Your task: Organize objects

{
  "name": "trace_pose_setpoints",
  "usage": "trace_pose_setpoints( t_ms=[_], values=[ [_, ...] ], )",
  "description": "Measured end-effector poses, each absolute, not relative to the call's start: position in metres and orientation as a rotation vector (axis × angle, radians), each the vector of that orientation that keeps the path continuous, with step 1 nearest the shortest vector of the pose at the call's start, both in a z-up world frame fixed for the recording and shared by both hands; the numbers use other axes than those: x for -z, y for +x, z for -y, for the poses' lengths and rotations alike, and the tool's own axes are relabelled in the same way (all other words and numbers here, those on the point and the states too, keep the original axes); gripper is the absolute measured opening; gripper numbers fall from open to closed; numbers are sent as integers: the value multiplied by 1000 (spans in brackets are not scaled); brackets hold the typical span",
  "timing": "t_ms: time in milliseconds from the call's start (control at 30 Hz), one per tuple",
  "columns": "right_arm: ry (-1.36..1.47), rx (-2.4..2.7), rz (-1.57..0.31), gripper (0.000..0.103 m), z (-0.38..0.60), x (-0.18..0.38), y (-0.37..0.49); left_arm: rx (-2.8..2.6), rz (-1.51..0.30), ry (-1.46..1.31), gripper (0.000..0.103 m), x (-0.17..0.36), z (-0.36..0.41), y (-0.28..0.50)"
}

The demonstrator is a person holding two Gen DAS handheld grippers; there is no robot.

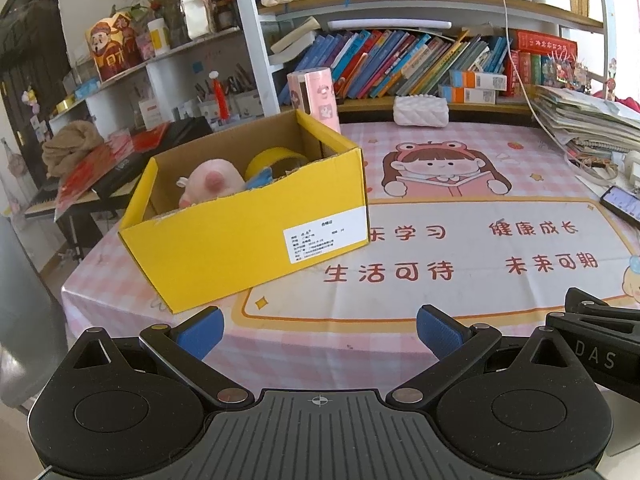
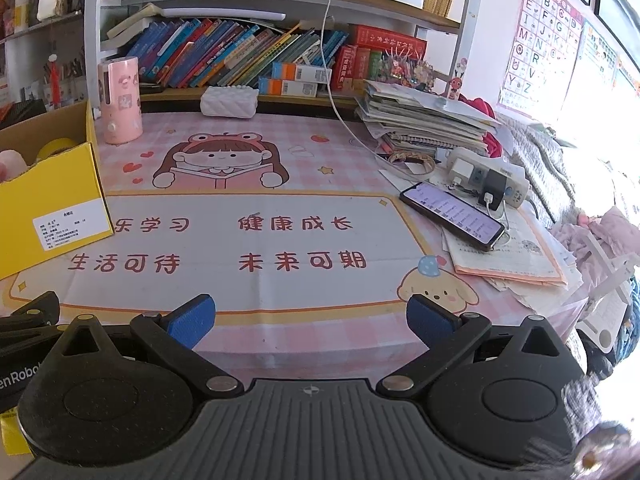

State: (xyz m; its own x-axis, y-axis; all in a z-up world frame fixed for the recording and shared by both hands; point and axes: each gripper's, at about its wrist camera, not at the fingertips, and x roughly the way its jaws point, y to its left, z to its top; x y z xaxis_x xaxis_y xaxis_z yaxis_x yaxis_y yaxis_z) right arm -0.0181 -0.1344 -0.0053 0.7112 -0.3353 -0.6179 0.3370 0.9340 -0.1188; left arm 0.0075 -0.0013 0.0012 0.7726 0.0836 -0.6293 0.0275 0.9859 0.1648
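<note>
A yellow cardboard box (image 1: 248,236) stands on the left of the pink cartoon tablecloth (image 1: 460,240). Inside it lie a pink plush toy (image 1: 210,182), a roll of yellow tape (image 1: 276,162) and a blue-and-white item (image 1: 260,178). My left gripper (image 1: 320,330) hovers at the table's near edge, just right of the box's front corner, open and empty. My right gripper (image 2: 311,320) is open and empty too, over the near edge of the tablecloth (image 2: 256,240). In the right wrist view the box (image 2: 52,200) sits at far left.
A pink cylinder (image 2: 120,100) and a white quilted pouch (image 2: 229,101) stand at the back by the bookshelf (image 2: 260,60). A phone (image 2: 452,214), a power strip (image 2: 488,178), stacked papers (image 2: 424,116) and an open booklet (image 2: 508,252) crowd the right side.
</note>
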Motion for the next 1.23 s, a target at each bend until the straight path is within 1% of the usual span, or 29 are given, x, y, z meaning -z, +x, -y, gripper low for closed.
trace_pose_setpoints(
  t_ms=[1233],
  values=[
    [-13, 374, -672, 101, 133, 2, -23, -38, -708, 149, 103, -2, -3, 2]
  ],
)
